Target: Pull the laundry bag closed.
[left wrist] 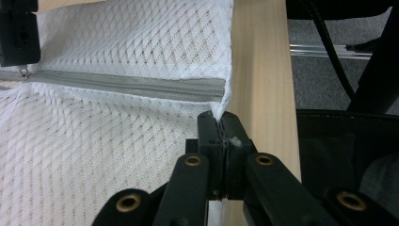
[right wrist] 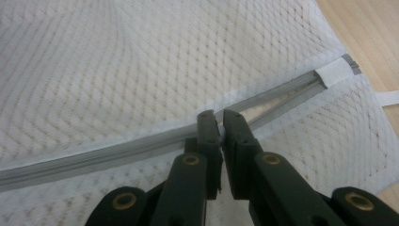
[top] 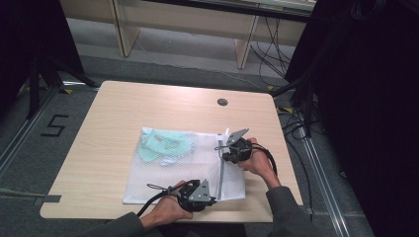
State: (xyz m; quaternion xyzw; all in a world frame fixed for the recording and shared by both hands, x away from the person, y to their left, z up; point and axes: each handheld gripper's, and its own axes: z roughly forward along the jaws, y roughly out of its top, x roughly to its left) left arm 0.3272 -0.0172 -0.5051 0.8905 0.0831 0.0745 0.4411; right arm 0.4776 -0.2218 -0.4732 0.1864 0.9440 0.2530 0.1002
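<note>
A white mesh laundry bag (top: 168, 180) lies flat on the wooden table (top: 123, 108), with a pale green garment (top: 165, 143) inside its far left part. A grey zipper (top: 222, 173) runs along the bag's right side. My left gripper (left wrist: 219, 125) is shut on the bag's edge at the near end of the zipper (left wrist: 131, 87); in the high view it (top: 210, 200) sits at the bag's near right corner. My right gripper (right wrist: 219, 122) is shut on the zipper slider, where the closed zipper (right wrist: 94, 157) meets a short open stretch (right wrist: 282, 96). In the high view it (top: 225, 155) is at the zipper's far part.
A round cable hole (top: 222, 102) sits near the table's far edge. The table's right edge (left wrist: 263, 70) is close beside the bag. Cables (top: 296, 123) and dark stands crowd the floor to the right, and wooden furniture legs (top: 244, 47) stand beyond the table.
</note>
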